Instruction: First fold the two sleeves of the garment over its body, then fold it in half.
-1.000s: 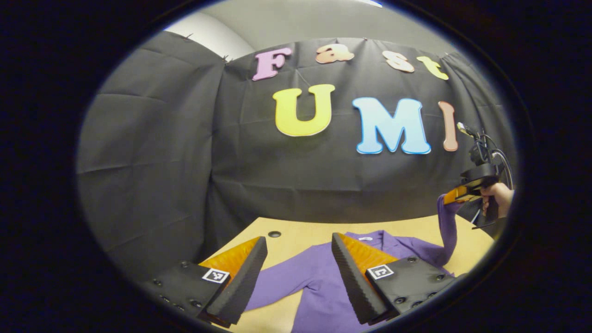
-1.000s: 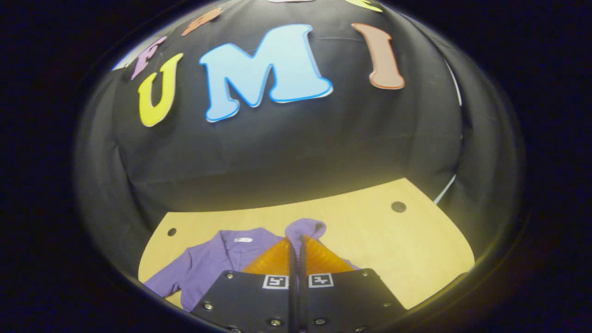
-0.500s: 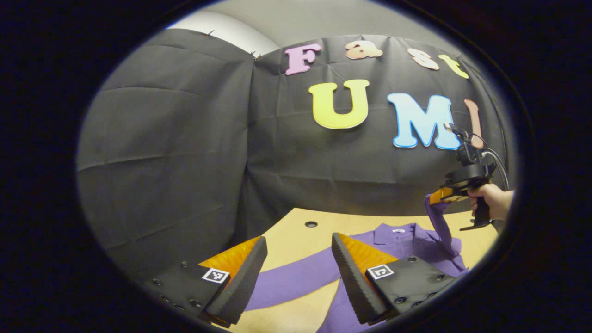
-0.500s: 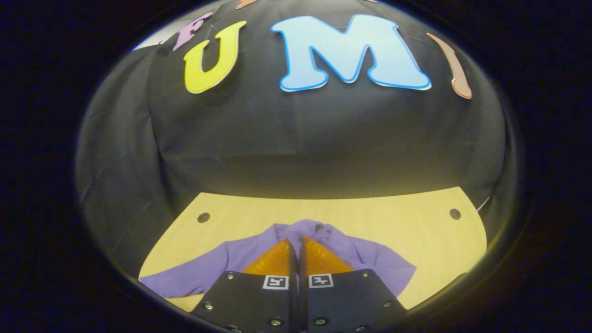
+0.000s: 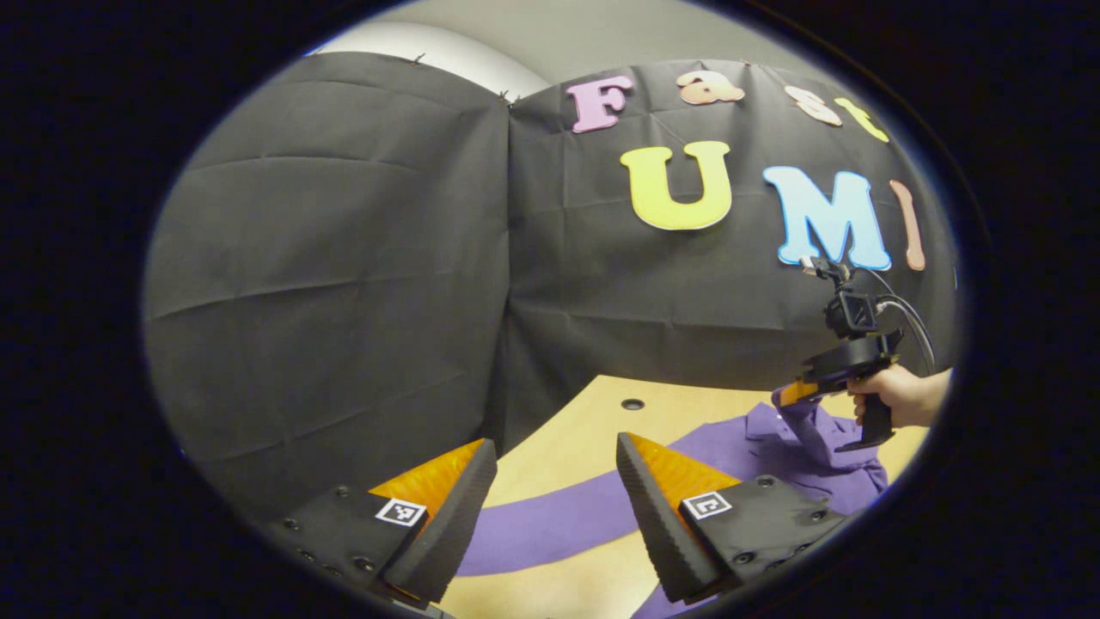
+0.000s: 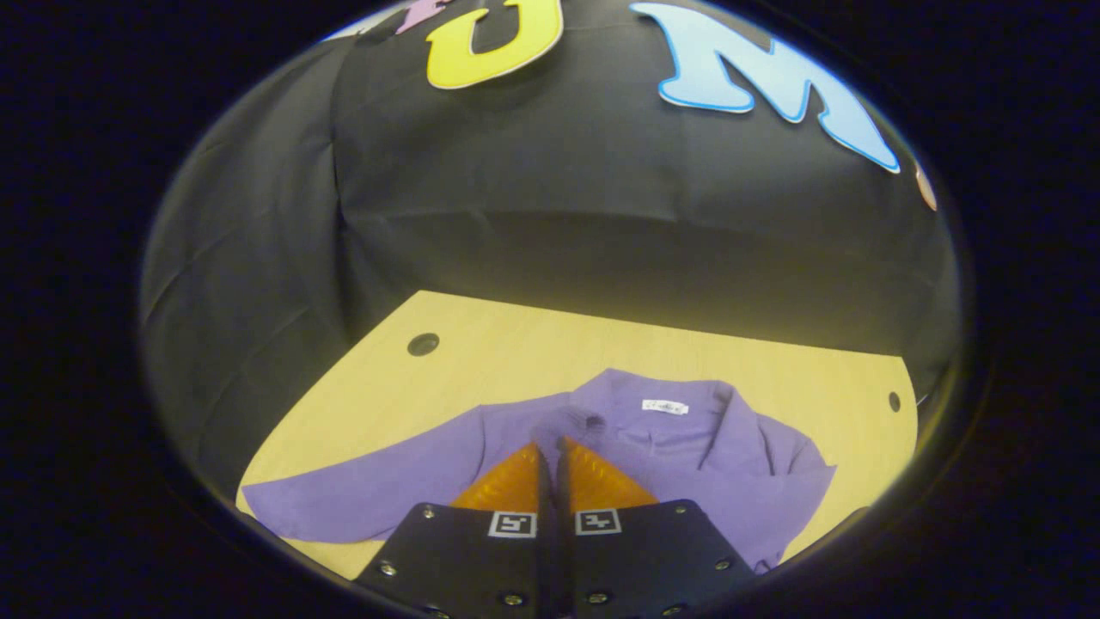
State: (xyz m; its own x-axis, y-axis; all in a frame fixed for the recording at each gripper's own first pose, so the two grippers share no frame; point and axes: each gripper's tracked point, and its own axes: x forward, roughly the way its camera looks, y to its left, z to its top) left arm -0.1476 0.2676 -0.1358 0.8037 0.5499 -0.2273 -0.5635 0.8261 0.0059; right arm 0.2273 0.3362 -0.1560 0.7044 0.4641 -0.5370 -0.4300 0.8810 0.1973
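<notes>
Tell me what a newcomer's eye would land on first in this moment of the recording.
First, the purple garment spread on the wooden table, collar toward the booth wall. Next, the right claw, fingers closed on one sleeve cuff and holding it over the garment's body; the left gripper view shows a hand gripping its handle. The left claw is open above the other sleeve, which lies stretched out flat.

My left tool (image 5: 557,507) sits wide apart, bottom centre; my hand (image 5: 898,397) at right holds my right tool (image 6: 550,468), pressed together.
</notes>
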